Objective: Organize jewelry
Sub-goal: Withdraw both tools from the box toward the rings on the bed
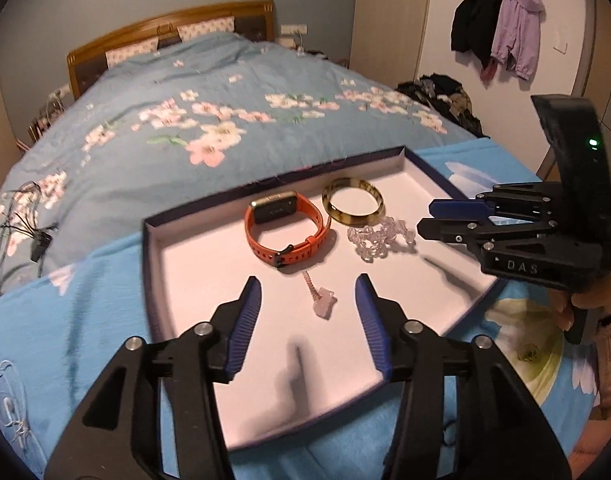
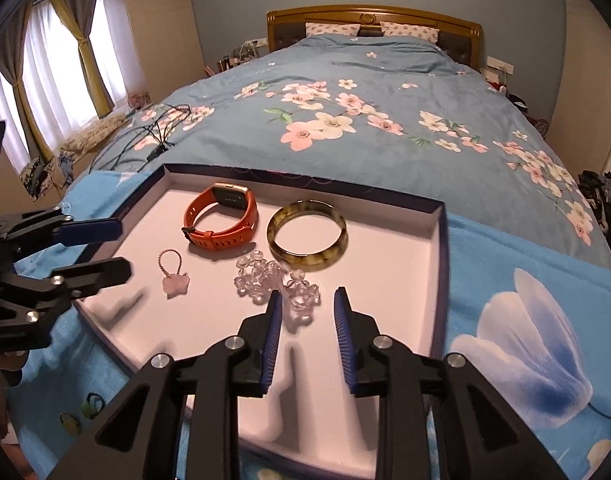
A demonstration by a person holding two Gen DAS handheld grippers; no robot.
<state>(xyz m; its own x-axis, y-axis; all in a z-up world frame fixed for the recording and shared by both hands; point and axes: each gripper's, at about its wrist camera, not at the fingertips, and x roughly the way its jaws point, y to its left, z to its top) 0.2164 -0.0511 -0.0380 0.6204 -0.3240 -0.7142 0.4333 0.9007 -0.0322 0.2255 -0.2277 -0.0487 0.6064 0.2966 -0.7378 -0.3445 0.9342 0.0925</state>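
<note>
- On a bed with a blue floral cover, I work over a shallow tray (image 2: 437, 240) lined in white; four pieces already lie inside it: an orange-strapped watch (image 2: 221, 224), a mottled bangle (image 2: 307, 236), a clear bead bracelet (image 2: 275, 280) and a pink charm (image 2: 173, 276) on a short beaded loop.
- By my reading the sorting is well along. The watch and bangle sit side by side toward the far wall, the bead bracelet touches the bangle's near edge in a loose heap, and the charm lies apart on the left of the tray.
- Two small ring-like items (image 2: 81, 412) rest on the blue cloth outside the tray's near left corner; whether they belong to the job, I cannot tell.
- My left gripper (image 1: 309, 300) hovers over the tray with its fingers spread wide, the charm lying between the tips, nothing held or touched.
- My right gripper (image 2: 307, 312) hangs above the near end of the bead bracelet, its fingers parted and empty; contact with the beads I cannot confirm.
</note>
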